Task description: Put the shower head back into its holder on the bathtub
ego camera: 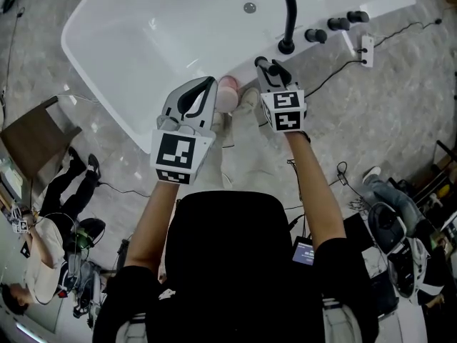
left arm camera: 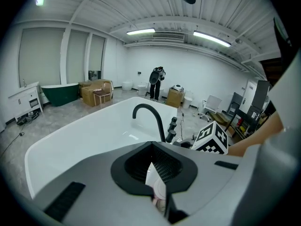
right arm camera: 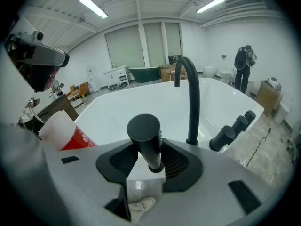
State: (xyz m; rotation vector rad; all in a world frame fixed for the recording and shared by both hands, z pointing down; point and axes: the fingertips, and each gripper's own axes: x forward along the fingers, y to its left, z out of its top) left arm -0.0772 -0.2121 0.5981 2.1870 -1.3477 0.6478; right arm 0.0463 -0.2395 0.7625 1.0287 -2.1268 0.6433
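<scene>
The white bathtub [ego camera: 128, 34] lies ahead, with a black arched faucet [ego camera: 288, 13] and three black knobs [ego camera: 336, 24] on its near rim. I cannot tell which fitting is the holder. My right gripper [ego camera: 270, 73] is shut on the black cylindrical shower head [right arm camera: 146, 140], held just short of the faucet [right arm camera: 192, 98] base. My left gripper [ego camera: 198, 100] hangs over the tub's near edge with its jaws together and nothing clearly between them. A white and red container [right arm camera: 61, 132] sits beside its tip and shows pink in the head view.
A white box [ego camera: 365, 48] with a black cable lies on the marble floor right of the knobs. A brown table [ego camera: 32, 140] and a seated person [ego camera: 50, 241] are at left, with chairs and gear [ego camera: 400, 227] at right. Another person [left arm camera: 155, 83] stands beyond the tub.
</scene>
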